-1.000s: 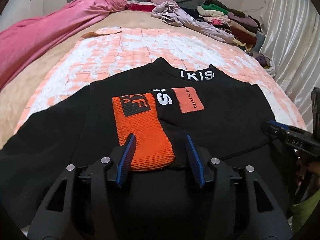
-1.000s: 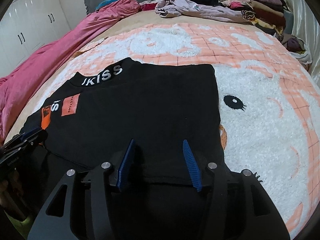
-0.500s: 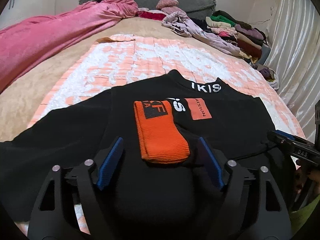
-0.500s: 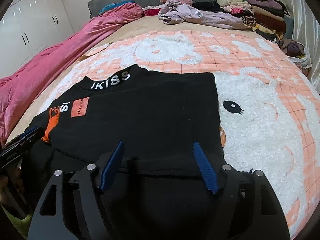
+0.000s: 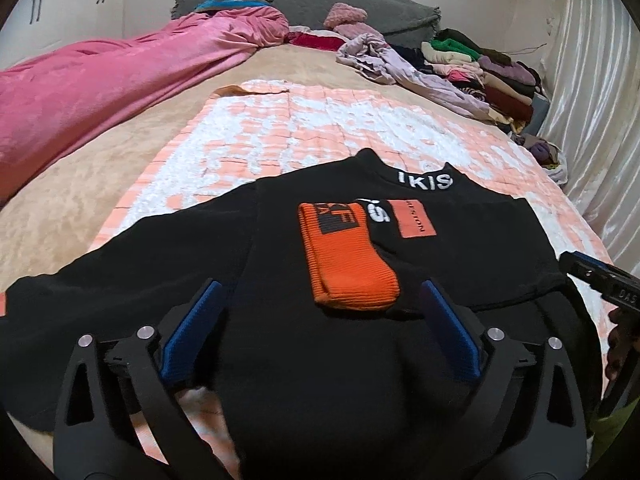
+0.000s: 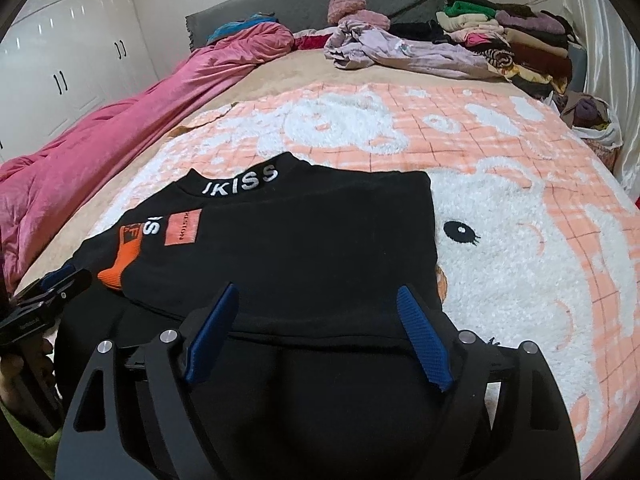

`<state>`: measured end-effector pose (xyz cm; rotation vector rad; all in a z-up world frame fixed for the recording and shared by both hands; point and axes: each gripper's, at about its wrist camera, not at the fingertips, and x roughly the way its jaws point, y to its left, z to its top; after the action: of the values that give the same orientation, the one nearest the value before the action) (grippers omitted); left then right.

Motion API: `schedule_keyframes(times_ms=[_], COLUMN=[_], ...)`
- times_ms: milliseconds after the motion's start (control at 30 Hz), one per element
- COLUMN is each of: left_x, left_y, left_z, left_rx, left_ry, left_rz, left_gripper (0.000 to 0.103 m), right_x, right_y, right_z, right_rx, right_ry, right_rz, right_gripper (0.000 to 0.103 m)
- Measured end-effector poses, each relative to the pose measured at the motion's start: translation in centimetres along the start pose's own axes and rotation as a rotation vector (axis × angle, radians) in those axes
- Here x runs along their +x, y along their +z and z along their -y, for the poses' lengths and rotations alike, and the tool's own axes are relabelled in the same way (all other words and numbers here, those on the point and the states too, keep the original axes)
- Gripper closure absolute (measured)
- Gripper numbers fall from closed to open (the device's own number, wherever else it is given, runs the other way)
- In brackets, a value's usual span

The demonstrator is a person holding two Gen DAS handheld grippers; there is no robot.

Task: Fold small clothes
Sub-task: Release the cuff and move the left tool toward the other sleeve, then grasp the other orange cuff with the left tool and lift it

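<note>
A black sweater (image 5: 460,248) is seen spread across a peach-and-white blanket (image 5: 304,128) on a bed, its lettered collar (image 5: 425,181) at the far end and its hem nearest the two hand-held tools. Its long axis runs away from both cameras, up the bed. One sleeve is laid across the chest, the orange cuff (image 5: 346,260) resting just ahead of the left gripper (image 5: 320,332). The left gripper is held over the near left part of the sweater, jaws having just been opening and now spread wide, cloth below them but nothing pinched. The right gripper (image 6: 318,336) is held over the near right part, just short of a fold edge crossing the sweater; its jaws too have just been opening and nothing is clamped. The other sleeve (image 5: 132,264) is seen trailing out to the left, so the left gripper is judged the nearer for tucking it in. Both tools are judged equally close to the hem for a fold up towards the collar.
</note>
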<state>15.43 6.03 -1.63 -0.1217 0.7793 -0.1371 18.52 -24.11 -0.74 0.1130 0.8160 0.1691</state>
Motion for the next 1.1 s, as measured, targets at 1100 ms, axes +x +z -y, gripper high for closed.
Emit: schedule_keyframes(times_ms=[1100], left_x=[-8.6], left_y=[-1.6], left_z=[-9.8], left_rx=[-0.171], left_ry=[0.204], left_rz=[0.063], left_gripper=[0.01], right_x=[-0.8], right_y=[0.5], right_z=[-13.5], right_rx=[-0.224], right_ry=[0.222], right_rz=[0.01], right_gripper=[0.022])
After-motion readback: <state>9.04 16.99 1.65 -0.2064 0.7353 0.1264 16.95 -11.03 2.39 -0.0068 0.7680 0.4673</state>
